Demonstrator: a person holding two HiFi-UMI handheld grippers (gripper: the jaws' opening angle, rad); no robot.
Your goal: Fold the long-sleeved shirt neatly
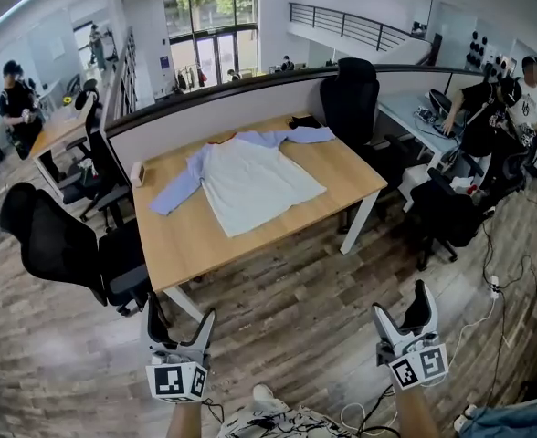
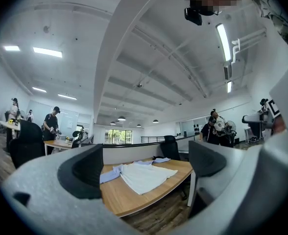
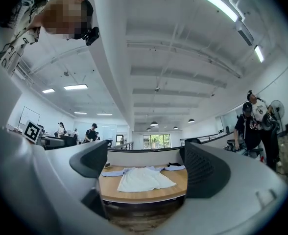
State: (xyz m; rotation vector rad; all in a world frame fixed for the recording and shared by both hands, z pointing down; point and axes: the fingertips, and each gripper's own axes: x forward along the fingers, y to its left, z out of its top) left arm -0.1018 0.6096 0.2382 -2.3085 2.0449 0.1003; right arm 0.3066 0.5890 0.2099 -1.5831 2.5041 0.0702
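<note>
A long-sleeved shirt (image 1: 250, 179), pale body with light blue sleeves, lies spread flat on a wooden table (image 1: 337, 176), sleeves stretched out left and right. The shirt (image 2: 144, 176) also shows in the left gripper view, and as the shirt (image 3: 144, 178) in the right gripper view, far off between the jaws. My left gripper (image 1: 182, 322) hangs open over the floor, well short of the table. My right gripper (image 1: 404, 307) is open too, likewise over the floor. Neither holds anything.
Black office chairs (image 1: 68, 245) stand left of the table, another chair (image 1: 351, 94) at its far right corner. A partition (image 1: 214, 108) runs behind the table. A small dark item (image 1: 303, 120) lies near the right sleeve. People work at side desks (image 1: 501, 108). Cables (image 1: 488, 290) trail on the floor.
</note>
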